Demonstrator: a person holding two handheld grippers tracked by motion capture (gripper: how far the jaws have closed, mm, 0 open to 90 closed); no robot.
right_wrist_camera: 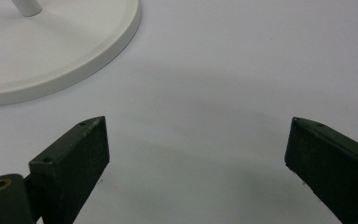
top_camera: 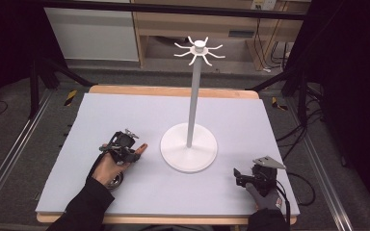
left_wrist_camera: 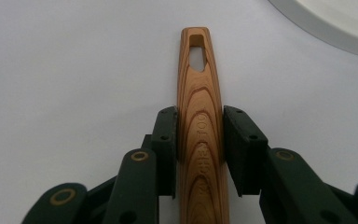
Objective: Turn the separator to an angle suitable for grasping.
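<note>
Wooden handle [left_wrist_camera: 200,126] between hand-held gripper [left_wrist_camera: 200,140] pads

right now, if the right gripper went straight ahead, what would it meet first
Probably the stand's round base: it lies ahead, left of the open right gripper, over bare mat. Depth is unclear.
</note>
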